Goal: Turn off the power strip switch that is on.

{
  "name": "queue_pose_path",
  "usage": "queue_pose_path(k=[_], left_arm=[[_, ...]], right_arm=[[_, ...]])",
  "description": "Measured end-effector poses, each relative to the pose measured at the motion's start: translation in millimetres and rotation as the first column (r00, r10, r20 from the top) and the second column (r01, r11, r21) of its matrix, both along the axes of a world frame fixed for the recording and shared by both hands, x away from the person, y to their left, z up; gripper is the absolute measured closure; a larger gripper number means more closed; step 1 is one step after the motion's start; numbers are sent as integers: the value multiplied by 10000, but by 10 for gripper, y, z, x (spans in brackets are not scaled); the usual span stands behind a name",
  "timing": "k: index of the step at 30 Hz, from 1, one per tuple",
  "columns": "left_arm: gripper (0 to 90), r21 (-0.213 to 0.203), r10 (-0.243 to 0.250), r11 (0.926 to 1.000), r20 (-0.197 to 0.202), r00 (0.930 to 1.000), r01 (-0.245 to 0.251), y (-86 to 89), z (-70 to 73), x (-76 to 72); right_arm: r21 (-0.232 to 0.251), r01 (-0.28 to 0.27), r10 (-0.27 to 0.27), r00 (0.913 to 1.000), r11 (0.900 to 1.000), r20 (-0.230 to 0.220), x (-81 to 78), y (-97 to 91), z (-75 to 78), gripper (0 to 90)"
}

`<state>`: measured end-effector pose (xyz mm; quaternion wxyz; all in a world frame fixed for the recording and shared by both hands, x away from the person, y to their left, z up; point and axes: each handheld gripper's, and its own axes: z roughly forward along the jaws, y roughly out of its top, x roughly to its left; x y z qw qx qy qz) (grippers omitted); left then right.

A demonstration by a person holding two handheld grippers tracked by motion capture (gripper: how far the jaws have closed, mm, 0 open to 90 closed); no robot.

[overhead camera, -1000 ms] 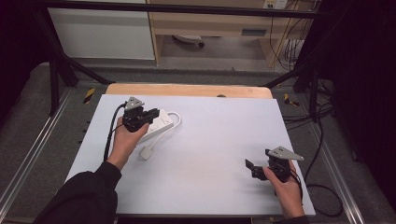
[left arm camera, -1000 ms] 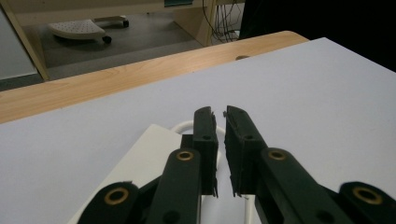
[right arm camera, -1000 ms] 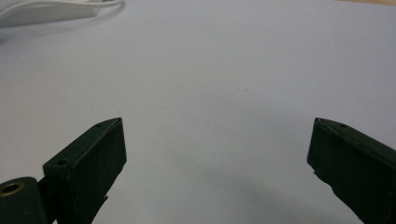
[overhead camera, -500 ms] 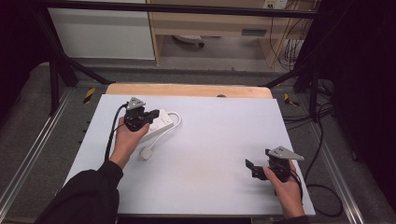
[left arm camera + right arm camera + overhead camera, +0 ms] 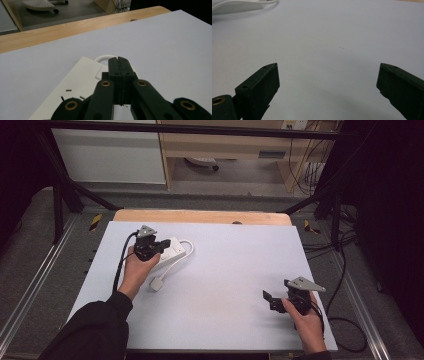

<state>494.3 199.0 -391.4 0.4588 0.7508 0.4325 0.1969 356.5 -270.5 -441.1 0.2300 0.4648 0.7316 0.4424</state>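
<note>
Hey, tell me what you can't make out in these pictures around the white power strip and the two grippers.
- Power strip: high view, its left part sits under the left gripper; socket count unclear.
- Left gripper view: the shut jaws cover the strip's middle; whether they touch it is unclear.
- Plug: high view, too small to see prongs.
- Right gripper: its own view cuts off the open jaws.

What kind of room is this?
Probably a lab or workshop for recording: a white table framed by black metal bars, loose cables on the floor, and a person holding a gripper.
</note>
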Motion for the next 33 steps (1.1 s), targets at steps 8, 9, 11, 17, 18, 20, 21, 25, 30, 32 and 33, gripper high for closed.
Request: queue_pose_path(k=[8,9,11,17,18,20,21,25,30,32,33], left_arm=[[899,89,39,10000,-183,9998,-37,5,-29,19],[899,64,40,10000,-199,9998,-39,0,-36,22],[899,112,2,9999,-247,9997,1,-4,-45,24],[899,150,-10,9999,-331,9995,15,-11,-67,36],[899,198,-16,9998,-346,9994,23,-10,-72,38],[900,211,-10,9998,-373,9993,18,-11,-80,40],[899,235,-16,9997,-395,9992,25,-9,-83,41],[899,298,-13,9996,-456,9990,26,-7,-103,44],[900,344,0,9994,-508,9987,17,0,-122,49],[900,352,17,9994,-537,9986,2,-2,-132,52],[899,365,24,9993,-549,9985,-4,-3,-137,54]], right_arm=[[-11,5,-5,10000,10000,9,-1,-1,1,49],[-15,4,-4,10000,10000,14,-1,-1,1,49],[-16,7,-7,10000,10000,12,0,0,1,48],[-16,7,-7,10000,10000,13,0,-1,0,48],[-14,6,-6,10000,10000,16,0,-1,1,48],[-13,3,-3,10000,10000,16,0,-2,1,48],[-14,1,-1,10000,10000,16,0,-2,1,48],[-8,24,-24,10000,10000,22,0,-2,1,48],[-7,17,-17,10000,10000,14,-1,-2,1,48],[-16,11,-11,10000,10000,21,0,-2,1,48],[-6,18,-18,10000,10000,13,0,-2,1,48]])
